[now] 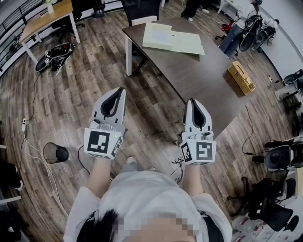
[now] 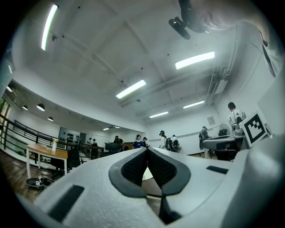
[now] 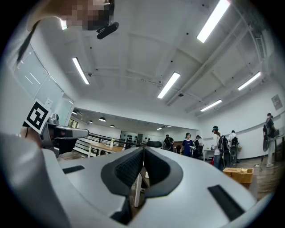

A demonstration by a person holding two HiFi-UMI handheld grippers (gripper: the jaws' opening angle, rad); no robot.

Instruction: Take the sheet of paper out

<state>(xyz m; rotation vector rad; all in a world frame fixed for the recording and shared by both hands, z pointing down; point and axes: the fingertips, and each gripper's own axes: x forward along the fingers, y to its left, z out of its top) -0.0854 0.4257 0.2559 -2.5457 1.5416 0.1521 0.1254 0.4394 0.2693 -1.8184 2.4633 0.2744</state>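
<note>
A pale yellow-green folder [image 1: 187,43] lies open at the far end of a dark table [image 1: 203,80], with a lighter sheet of paper [image 1: 158,34] on its left half. Both grippers hover over the wooden floor, well short of the folder. My left gripper [image 1: 121,90] is shut with its tips touching and nothing between them; its own view also shows its jaws meeting [image 2: 147,149]. Near the table's front corner, my right gripper [image 1: 192,101] is likewise shut and empty [image 3: 143,148]. Both point roughly level toward the table.
A black chair [image 1: 139,10] stands behind the table. A cardboard box [image 1: 241,77] sits on the floor to the right. A wire bin [image 1: 56,152] and cables lie at left, a wooden desk [image 1: 47,19] at far left. Several people stand in the distance.
</note>
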